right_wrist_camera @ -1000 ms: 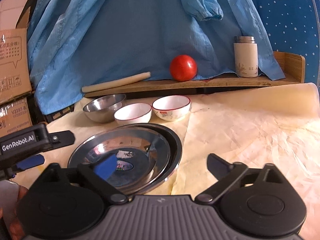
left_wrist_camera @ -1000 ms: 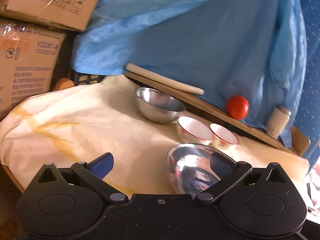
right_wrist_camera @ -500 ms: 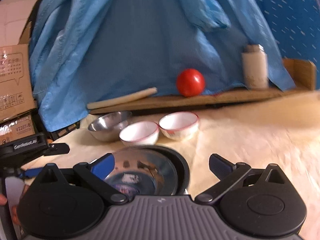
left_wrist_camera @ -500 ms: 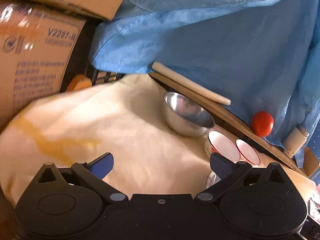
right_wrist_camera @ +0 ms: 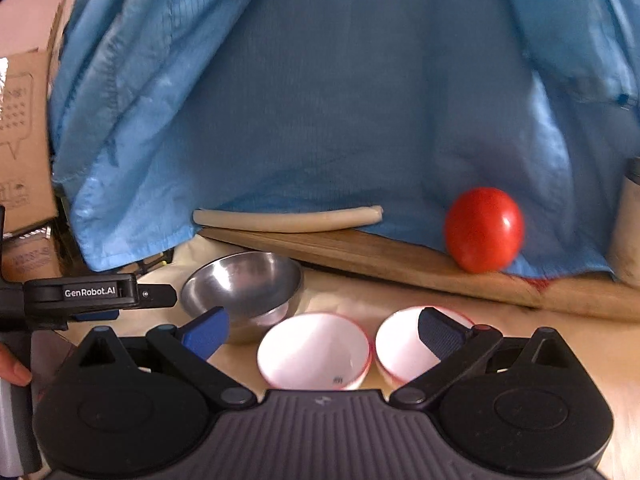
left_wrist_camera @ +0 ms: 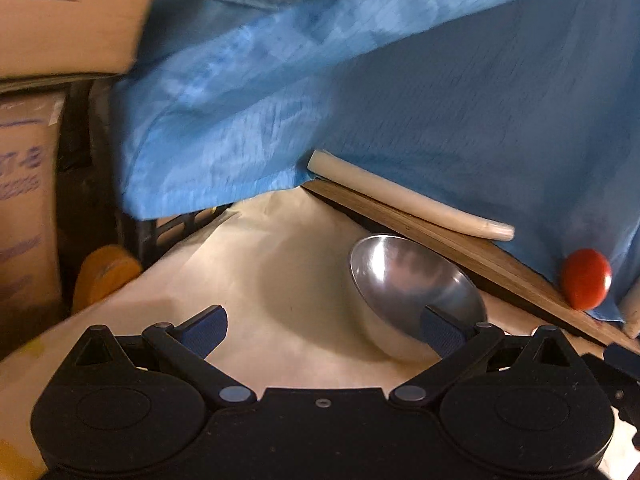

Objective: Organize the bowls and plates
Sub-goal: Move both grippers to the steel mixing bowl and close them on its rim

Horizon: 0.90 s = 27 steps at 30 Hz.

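Bowls are what we have in front of us now: one steel bowl (right_wrist_camera: 242,286) at the far left of the desk (right_wrist_camera: 520,332), and two white bowls with red rims, the left white bowl (right_wrist_camera: 314,350) and the right white bowl (right_wrist_camera: 416,346), side by side and almost touching just right of it. All three sit separately, none nested, so we judge the bowl sorting not yet done. No plates show in either view, so we cannot tell how that part stands.

Our left tongs (left_wrist_camera: 324,330) are spread wide and hold nothing; their right pad sits over the near rim of the steel bowl, though contact is unclear. Our right tongs (right_wrist_camera: 324,330) are likewise spread and empty, hovering over the white bowls with one pad above the right one.

Behind the bowls a wooden board (right_wrist_camera: 360,250) carries a pale stick (right_wrist_camera: 286,218) and a tomato (right_wrist_camera: 484,230), under hanging blue cloth (right_wrist_camera: 320,100). What seems left is stacking or grouping the bowls.
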{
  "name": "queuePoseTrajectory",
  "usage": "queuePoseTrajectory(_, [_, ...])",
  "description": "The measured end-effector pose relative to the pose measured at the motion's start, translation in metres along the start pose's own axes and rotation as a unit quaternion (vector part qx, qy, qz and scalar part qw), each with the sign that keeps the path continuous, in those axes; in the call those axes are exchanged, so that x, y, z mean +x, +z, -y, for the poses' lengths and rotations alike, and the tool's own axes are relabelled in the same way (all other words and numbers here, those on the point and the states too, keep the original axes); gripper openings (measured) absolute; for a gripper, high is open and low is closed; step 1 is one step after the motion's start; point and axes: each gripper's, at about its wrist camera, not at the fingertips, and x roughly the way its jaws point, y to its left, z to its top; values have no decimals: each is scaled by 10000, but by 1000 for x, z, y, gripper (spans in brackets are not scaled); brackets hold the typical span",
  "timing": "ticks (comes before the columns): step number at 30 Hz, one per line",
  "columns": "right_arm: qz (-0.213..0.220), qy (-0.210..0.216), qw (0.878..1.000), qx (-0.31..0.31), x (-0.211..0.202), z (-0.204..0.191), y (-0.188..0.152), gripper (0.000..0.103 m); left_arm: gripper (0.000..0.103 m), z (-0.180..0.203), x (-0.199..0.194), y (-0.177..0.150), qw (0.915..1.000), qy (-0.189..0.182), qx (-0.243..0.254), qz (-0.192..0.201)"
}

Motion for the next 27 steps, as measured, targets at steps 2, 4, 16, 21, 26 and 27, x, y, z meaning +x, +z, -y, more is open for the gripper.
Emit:
queuePoseTrajectory(2, [-113, 27, 9999, -71, 14, -1, 4, 103, 102, 2, 8, 4, 10000, 41, 74, -23])
queuePoseTrajectory(4, [-213, 35, 9997, -129, 24, -2, 7, 103, 102, 4, 16, 7, 9998, 79, 178, -33])
queuePoseTrajectory(16, [-876, 43, 9960, -157, 85, -12, 36, 102, 102, -1, 42, 11, 9994, 298, 196, -41])
queuePoseTrajectory(21, [-982, 45, 9951, -124, 100, -21, 43, 102, 102, -2, 42, 11, 9993, 327, 177, -43])
queuePoseTrajectory(26, [-967, 132, 9952, 8, 106, -18, 41, 90, 101, -2, 45, 11, 9992, 346, 178, -9])
queuePoseTrajectory(27, [-971, 158, 9951, 21, 107, -17, 40, 86, 100, -2, 44, 11, 9992, 341, 190, 1])
